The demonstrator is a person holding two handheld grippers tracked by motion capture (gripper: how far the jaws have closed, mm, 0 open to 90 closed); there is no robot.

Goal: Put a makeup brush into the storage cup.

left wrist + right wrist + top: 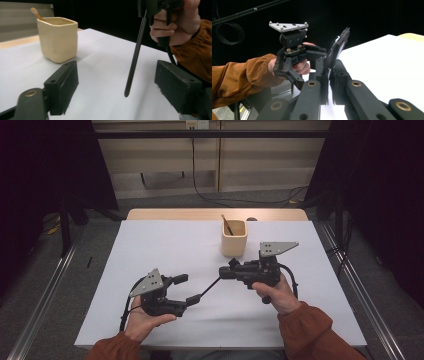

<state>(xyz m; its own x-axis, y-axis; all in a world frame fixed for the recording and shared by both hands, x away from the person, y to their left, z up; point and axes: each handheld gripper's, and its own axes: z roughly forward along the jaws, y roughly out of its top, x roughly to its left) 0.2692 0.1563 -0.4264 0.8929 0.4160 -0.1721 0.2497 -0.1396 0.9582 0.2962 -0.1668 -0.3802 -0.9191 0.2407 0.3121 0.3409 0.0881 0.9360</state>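
Note:
A slim black utensil (209, 288) runs from my right gripper (223, 273) down toward the left. The right gripper (329, 77) is shut on the utensil's flat, notched head (337, 47). The handle (135, 53) slants down, and its tip hangs just above the sheet between the jaws of my left gripper (118, 87). My left gripper (187, 289) is open and touches nothing. A cream square cup (234, 238) stands at the back middle with a wooden stick (226, 224) in it; the cup (58, 38) is beyond the left jaw.
A white sheet (165, 245) covers the table, with a wooden strip (175, 214) bare along the far edge. Dark curtains and metal rails flank the table. The left gripper (292, 56) with its grey plate faces the right gripper's camera.

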